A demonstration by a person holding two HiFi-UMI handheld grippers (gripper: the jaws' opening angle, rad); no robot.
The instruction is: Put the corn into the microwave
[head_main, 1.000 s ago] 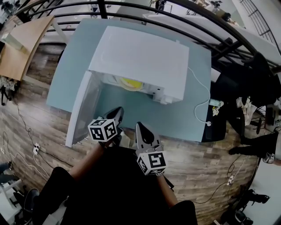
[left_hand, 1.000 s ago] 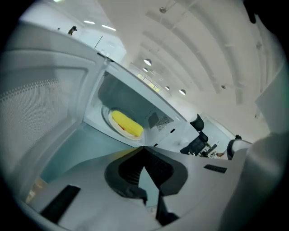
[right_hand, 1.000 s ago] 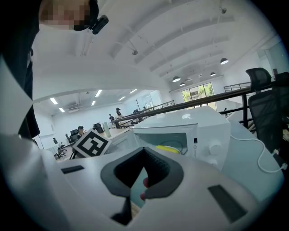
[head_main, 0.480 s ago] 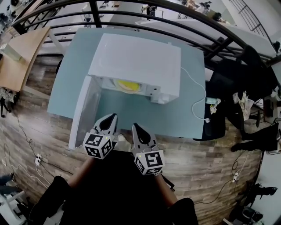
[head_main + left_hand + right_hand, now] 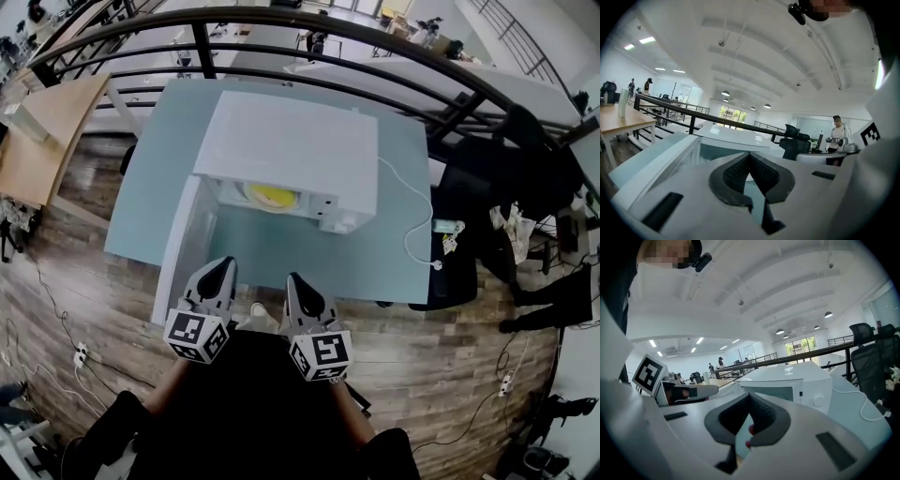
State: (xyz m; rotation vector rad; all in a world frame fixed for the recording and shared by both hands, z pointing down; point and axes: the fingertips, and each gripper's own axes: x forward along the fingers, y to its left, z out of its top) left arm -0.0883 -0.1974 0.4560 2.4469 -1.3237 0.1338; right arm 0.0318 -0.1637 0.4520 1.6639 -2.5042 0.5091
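Microwave door (image 5: 183,248) open, cable (image 5: 416,208) alongside

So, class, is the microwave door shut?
No, the door stands swung open at the left of the microwave, its inside showing.

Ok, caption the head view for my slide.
Corn sits inside the open-doored microwave on the blue table; left gripper and right gripper, both shut, hover before it.
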